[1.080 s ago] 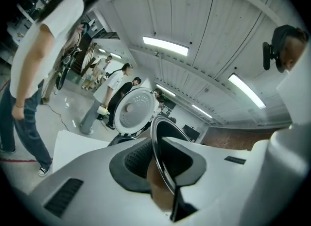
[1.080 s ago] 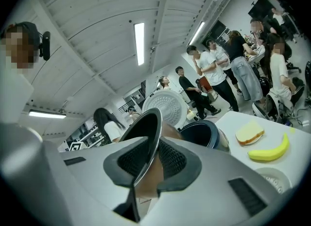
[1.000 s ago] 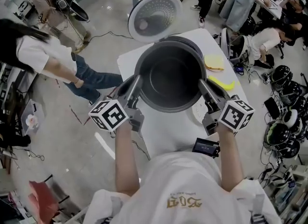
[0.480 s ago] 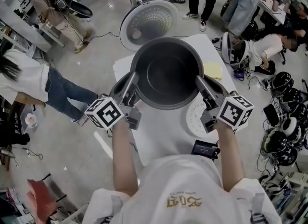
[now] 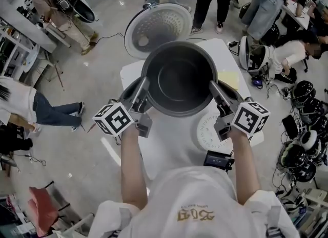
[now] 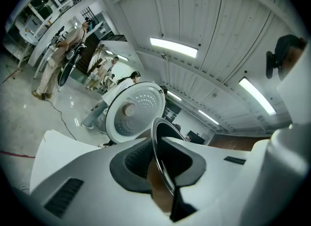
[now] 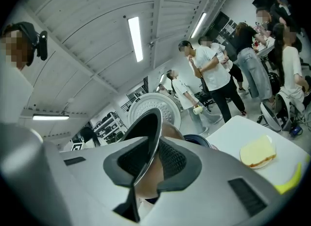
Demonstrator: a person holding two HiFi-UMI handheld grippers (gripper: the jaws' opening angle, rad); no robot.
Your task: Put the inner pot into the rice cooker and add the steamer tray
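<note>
- Inner pot [image 5: 179,78] hung over the rice cooker [image 5: 128,91] on the desk [image 5: 171,145].
- Your left claw [image 5: 144,86] pinched its rim at 9 o'clock.
- Your right claw [image 5: 213,86] pinched its rim at 3 o'clock.

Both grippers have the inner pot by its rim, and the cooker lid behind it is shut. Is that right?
Not quite. The left gripper and the right gripper do clamp the inner pot by its rim, but the cooker lid stands open. The head view shows its perforated inner face.
</note>
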